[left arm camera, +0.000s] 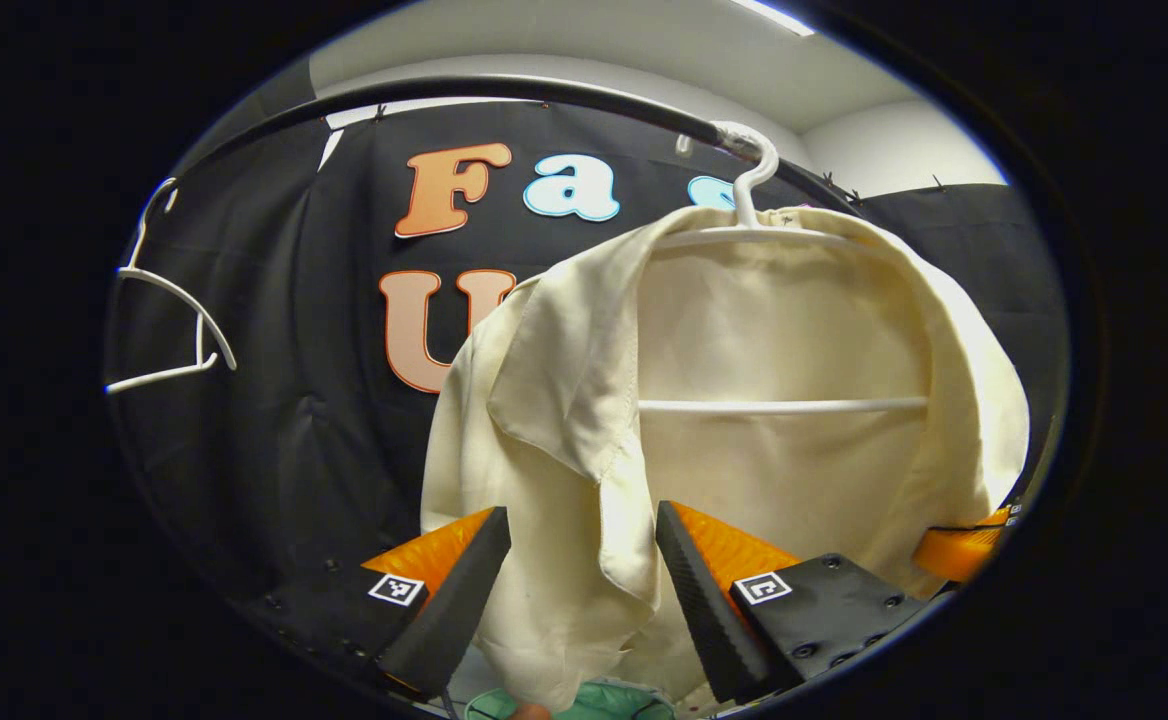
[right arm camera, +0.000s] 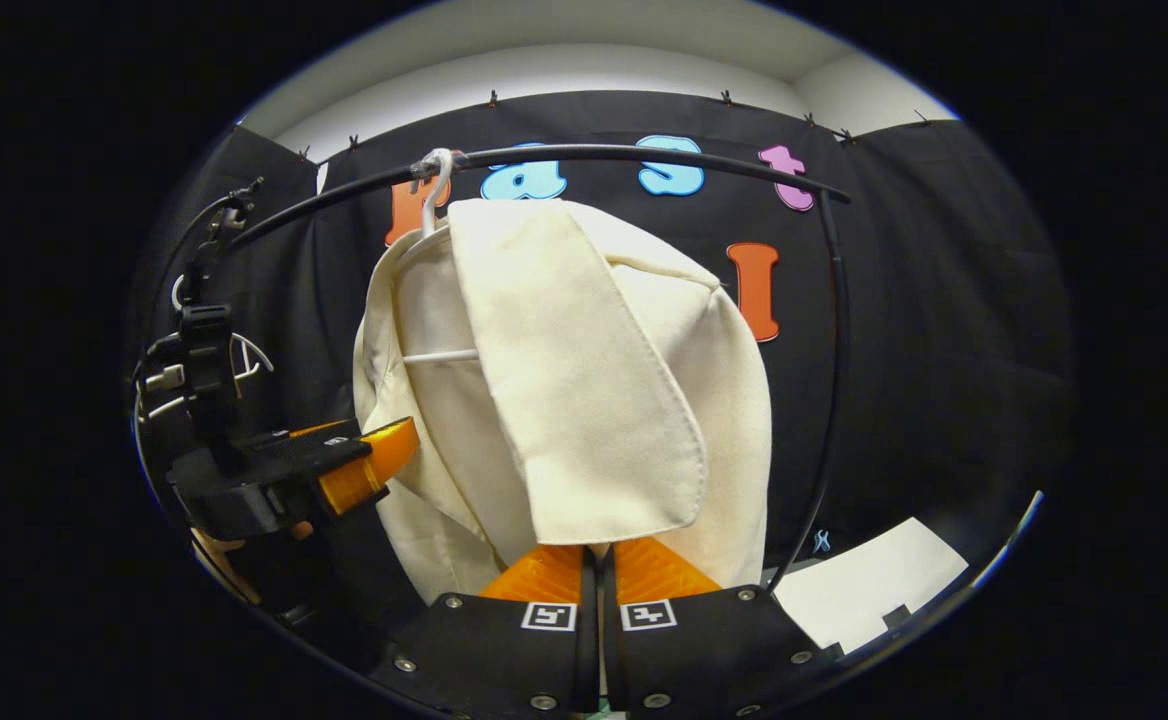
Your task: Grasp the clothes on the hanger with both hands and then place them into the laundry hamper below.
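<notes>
Shirt [left arm camera: 744, 340] between parted left hand-held gripper [left arm camera: 584, 590]

No legible text, seemingly, besides wall letters.

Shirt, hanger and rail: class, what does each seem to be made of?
Shirt: probably woven cotton or linen, matte cream; soft folds, stitched hems. Hanger: likely plastic, smooth glossy white. Rail: seemingly metal tube, black with a slight sheen.

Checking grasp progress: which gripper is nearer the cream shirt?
Right. The right gripper has its jaws closed against the cream shirt; the left gripper, jaws open, straddles its front edge.
</notes>
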Motion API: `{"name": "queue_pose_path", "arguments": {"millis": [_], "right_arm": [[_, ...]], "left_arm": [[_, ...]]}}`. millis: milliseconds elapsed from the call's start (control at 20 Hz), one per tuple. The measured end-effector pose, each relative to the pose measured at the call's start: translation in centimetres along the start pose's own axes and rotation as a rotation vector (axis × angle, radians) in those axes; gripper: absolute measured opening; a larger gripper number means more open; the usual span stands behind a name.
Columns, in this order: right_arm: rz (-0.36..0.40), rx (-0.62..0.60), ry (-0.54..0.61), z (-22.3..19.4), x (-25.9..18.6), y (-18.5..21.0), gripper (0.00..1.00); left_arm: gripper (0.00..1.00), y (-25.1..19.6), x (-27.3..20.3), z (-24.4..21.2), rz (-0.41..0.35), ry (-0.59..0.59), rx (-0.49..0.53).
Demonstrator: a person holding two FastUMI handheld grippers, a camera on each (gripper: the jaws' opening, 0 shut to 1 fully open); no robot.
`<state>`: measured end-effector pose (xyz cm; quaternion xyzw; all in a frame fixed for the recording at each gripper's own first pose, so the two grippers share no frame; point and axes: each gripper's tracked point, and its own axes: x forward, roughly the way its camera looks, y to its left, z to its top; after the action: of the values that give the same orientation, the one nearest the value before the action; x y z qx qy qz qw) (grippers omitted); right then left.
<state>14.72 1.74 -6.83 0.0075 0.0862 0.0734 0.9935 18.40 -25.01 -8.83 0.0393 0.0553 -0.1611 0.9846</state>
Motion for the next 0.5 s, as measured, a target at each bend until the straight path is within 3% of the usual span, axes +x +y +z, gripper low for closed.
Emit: {"name": "queue_pose_path", "arguments": {"millis": [100,200,250,300,450,500], "right_arm": [[0.003,-0.002,0.001,0.1,-0.1,0.0,0.02],[0.007,0.0,0.002,0.1,-0.2,0.1,0.02],[0.009,0.0,0.005,0.1,-0.1,0.0,0.02],[0.01,0.0,0.004,0.0,-0.2,0.0,0.02],[0.015,-0.002,0.005,0.2,-0.2,0.3,0.02],[0.016,-0.002,0.004,0.2,-0.3,0.4,0.02]], "left_arm": [[0.97,0.0,0.7,-0.1,-0.006,0.005,-0.002],[1.0,0.1,1.8,-0.5,-0.007,0.011,-0.014],[0.94,-0.1,2.1,-0.6,-0.016,0.014,-0.026],[0.97,-0.3,2.4,-0.6,-0.023,0.017,-0.03],[0.78,-0.7,2.9,-0.6,-0.039,0.008,-0.024],[0.8,-0.7,3.1,-0.6,-0.045,0.01,-0.023]]}}
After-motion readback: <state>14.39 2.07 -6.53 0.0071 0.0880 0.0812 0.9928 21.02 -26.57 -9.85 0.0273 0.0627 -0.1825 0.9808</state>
